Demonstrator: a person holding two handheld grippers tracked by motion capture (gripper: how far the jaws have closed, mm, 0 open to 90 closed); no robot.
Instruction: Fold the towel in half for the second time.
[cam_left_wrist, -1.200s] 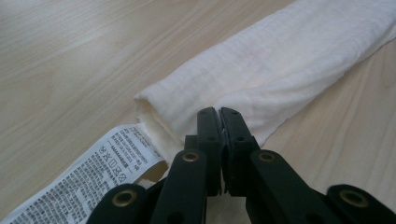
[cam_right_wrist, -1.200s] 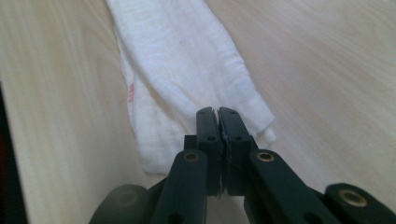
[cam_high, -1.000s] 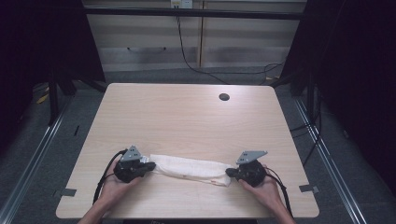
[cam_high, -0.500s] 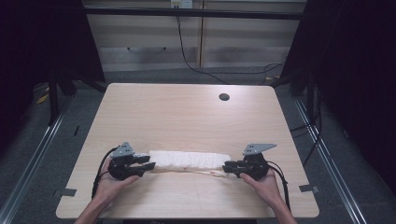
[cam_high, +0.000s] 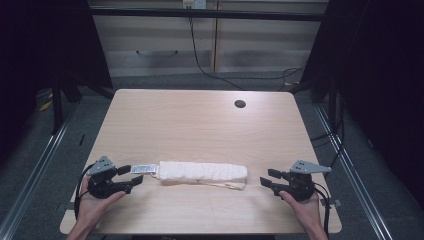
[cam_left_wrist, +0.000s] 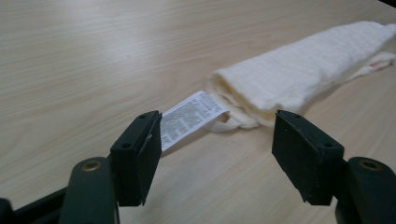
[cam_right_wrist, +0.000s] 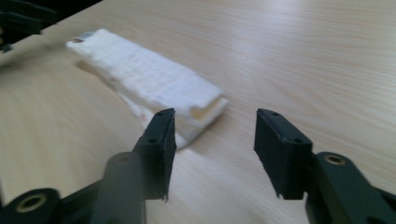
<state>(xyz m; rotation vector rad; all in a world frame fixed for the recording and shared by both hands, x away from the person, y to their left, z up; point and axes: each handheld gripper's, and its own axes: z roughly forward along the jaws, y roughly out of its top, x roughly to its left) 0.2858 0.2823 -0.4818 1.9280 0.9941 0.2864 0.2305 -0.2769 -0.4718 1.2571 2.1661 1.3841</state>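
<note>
the left gripper (cam_high: 131, 176) holds its jaws spread wide with nothing between them, just beside the white printed label (cam_left_wrist: 190, 118) that sticks out of the near end of the towel (cam_high: 202, 173); the right gripper (cam_high: 266, 178) also has its jaws apart and empty, near the towel's other end without touching it. the towel is cream, ribbed and folded into a long narrow bundle lying flat across the near part of the light wooden table (cam_high: 200, 125), a thinner layer with a reddish mark peeking from beneath; a small dark round hole (cam_high: 240, 104) sits well apart at the table's far side.

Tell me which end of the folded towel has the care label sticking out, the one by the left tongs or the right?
The end by the left tongs: the printed label pokes out of the towel there.
</note>
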